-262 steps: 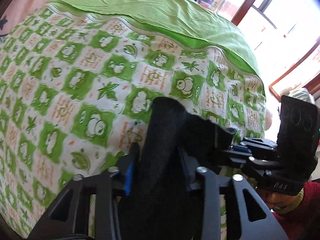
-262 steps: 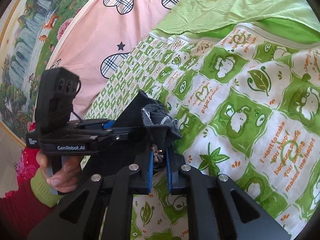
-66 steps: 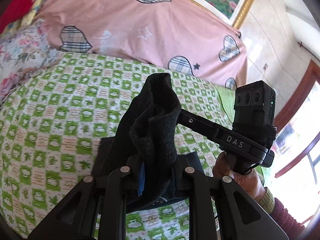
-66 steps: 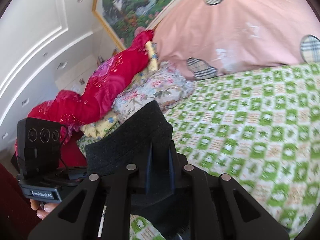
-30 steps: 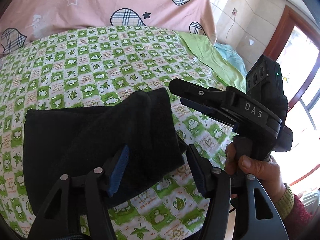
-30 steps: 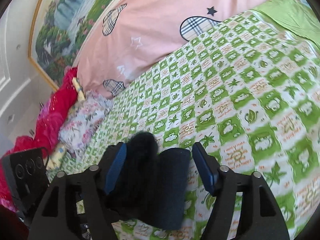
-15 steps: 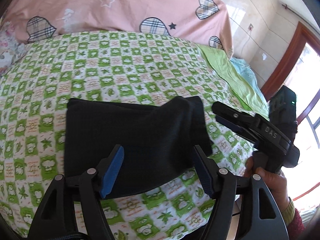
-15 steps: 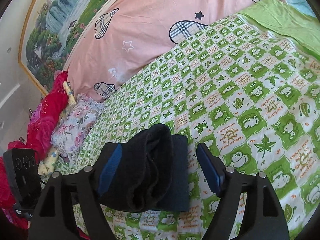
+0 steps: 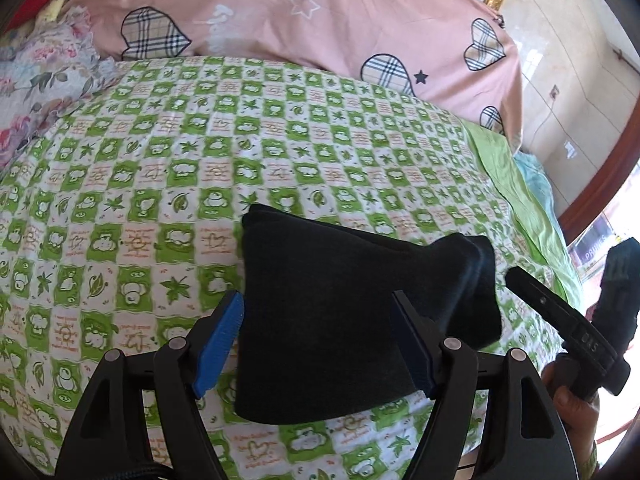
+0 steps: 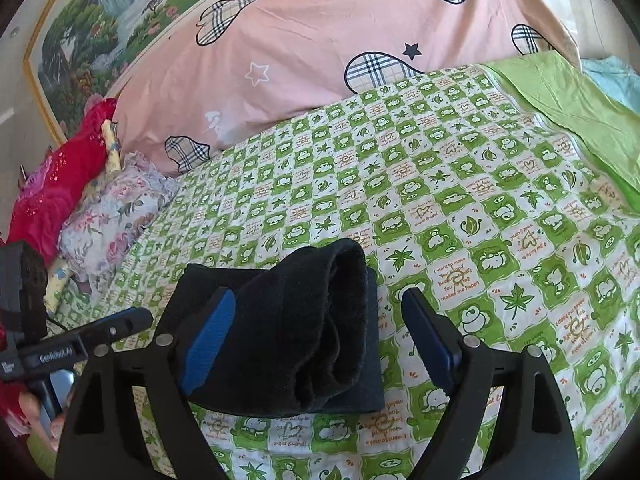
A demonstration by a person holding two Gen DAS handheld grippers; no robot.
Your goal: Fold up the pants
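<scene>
The black pants [image 9: 340, 312] lie folded in a thick bundle on the green-and-white checked sheet [image 9: 160, 200], with a rolled, bulging end [image 10: 340, 280] on top. My left gripper [image 9: 318, 300] hovers over the bundle; its jaws are opening and the blue pads [image 9: 220, 336] stand apart from the cloth. My right gripper [image 10: 318, 300] hangs over the other side, its jaws also opening, and its pads [image 10: 432, 344] are off the pants. Each gripper shows in the other's view, the right one [image 9: 560, 320] in a hand [image 9: 572, 404] and the left one [image 10: 80, 344].
A pink quilt with plaid hearts [image 9: 280, 20] is heaped along the far side. A floral pillow [image 10: 116, 208] and red fabric [image 10: 52, 184] lie at the left. A plain green cloth [image 10: 580, 100] covers the right end. The bed edge runs close below the pants.
Both pairs of jaws have spread wider and drawn back from the pants. The bundle has settled flat on the sheet and now sits farther from both cameras.
</scene>
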